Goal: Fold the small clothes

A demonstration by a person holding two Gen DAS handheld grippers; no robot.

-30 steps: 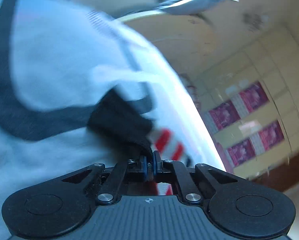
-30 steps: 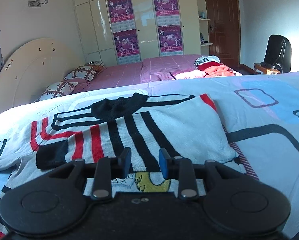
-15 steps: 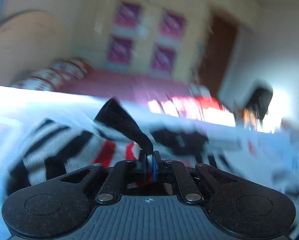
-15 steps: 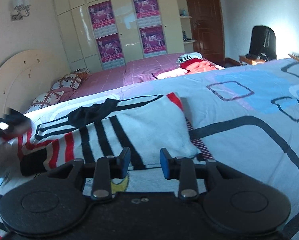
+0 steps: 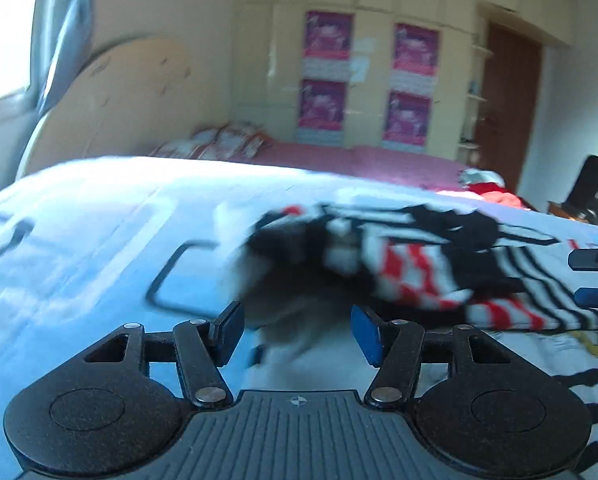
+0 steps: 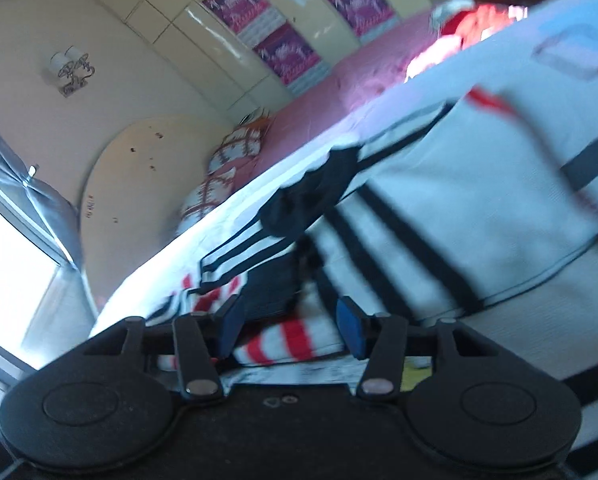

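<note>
closest in the left wrist view, the left gripper (image 5: 297, 334) has its blue-padded jaws spread wide and grasps nothing; the blurred black cuff of a sleeve (image 5: 283, 248) lies just past the tips, apart from them. the right gripper (image 6: 289, 326) is likewise released, its jaws spread wide over cloth, and whether a pad brushes the fabric cannot be told through the blur. its blue tips also show at the right edge of the left view.

beyond the grippers, the small white knitted sweater with black and red stripes (image 6: 459, 208) lies on the white and pale blue bedsheet with dark outlined rectangles (image 5: 79, 240). the striped sleeve seems laid across the body, and the right side already looks turned in to a straight edge, so the fold seems partly done. the lower half still needs bringing up, and the bundle squaring, as far as i can judge.

further off stand a pink-covered bed with patterned pillows (image 5: 339, 160), a cream rounded headboard (image 6: 147, 172) and cream wardrobe doors with magenta posters (image 5: 371, 80).
</note>
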